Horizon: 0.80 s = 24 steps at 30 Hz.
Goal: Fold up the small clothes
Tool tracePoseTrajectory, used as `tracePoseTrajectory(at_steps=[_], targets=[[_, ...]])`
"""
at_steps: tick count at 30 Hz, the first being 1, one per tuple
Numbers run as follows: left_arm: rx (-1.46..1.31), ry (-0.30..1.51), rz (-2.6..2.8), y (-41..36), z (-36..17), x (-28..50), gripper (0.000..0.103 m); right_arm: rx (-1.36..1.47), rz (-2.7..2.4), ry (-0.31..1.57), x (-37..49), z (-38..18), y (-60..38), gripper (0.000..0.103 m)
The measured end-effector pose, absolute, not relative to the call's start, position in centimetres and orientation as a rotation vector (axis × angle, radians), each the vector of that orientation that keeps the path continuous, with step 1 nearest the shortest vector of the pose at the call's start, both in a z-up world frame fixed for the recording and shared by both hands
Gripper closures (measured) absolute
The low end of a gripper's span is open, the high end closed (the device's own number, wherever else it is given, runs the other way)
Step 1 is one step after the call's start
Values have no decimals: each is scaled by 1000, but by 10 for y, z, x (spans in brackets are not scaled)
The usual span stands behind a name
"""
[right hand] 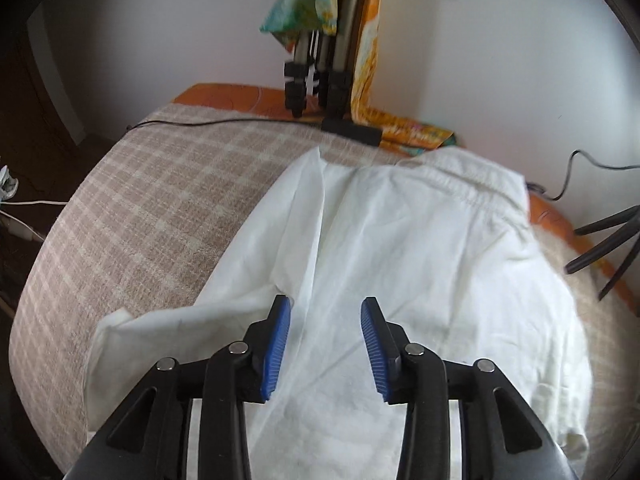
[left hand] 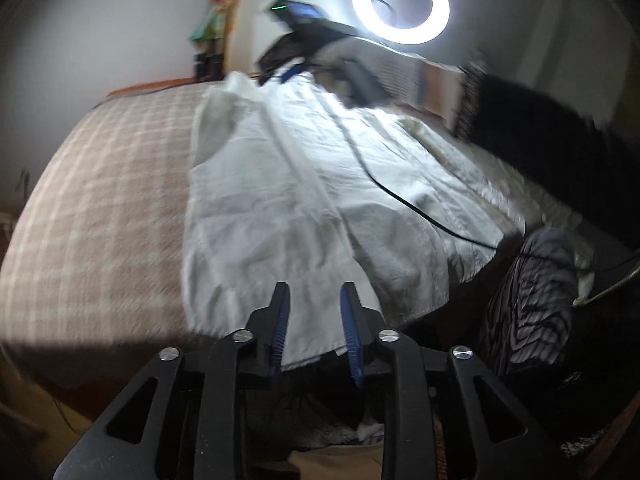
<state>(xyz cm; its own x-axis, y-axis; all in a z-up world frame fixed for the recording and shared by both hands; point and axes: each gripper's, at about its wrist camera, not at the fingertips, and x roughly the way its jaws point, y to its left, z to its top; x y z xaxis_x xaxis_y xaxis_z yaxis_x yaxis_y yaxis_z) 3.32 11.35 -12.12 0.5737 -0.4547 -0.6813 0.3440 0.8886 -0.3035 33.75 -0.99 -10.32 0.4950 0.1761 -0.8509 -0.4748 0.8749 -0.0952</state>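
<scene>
both grippers stand partly open and grip nothing: left gripper (left hand: 314,304) has the near hem of the white garment (left hand: 280,184) between its blue pads, right gripper (right hand: 326,316) hovers over that garment, spread on the checked blanket (right hand: 152,200).

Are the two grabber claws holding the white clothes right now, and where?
No. The left gripper and the right gripper both stand open above the white garment; the blue pads press on nothing.
</scene>
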Motion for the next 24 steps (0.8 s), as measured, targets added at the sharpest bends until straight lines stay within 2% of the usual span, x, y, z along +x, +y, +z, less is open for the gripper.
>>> tracePoseTrajectory(at_steps=[5, 8, 11, 15, 19, 20, 22, 24], targets=[[-293, 916, -405, 137, -144, 44, 71, -306, 580, 975, 298, -90, 7, 55], [-313, 976, -407, 133, -158, 51, 71, -340, 700, 983, 268, -97, 31, 55], [-298, 1012, -396, 126, -167, 54, 71, -399, 764, 1004, 246, -110, 58, 50], [-292, 1030, -396, 120, -172, 52, 71, -466, 709, 1042, 238, -129, 90, 44], [-288, 1026, -410, 116, -172, 52, 74, -525, 605, 1073, 242, -144, 110, 44], [-292, 1024, -409, 117, -172, 53, 74, -544, 578, 1074, 244, -147, 114, 46], [-305, 1024, -411, 120, -173, 53, 89, -549, 547, 1081, 248, -151, 115, 71], [-308, 1018, -408, 121, -174, 51, 96, -519, 535, 1103, 254, -151, 111, 85]])
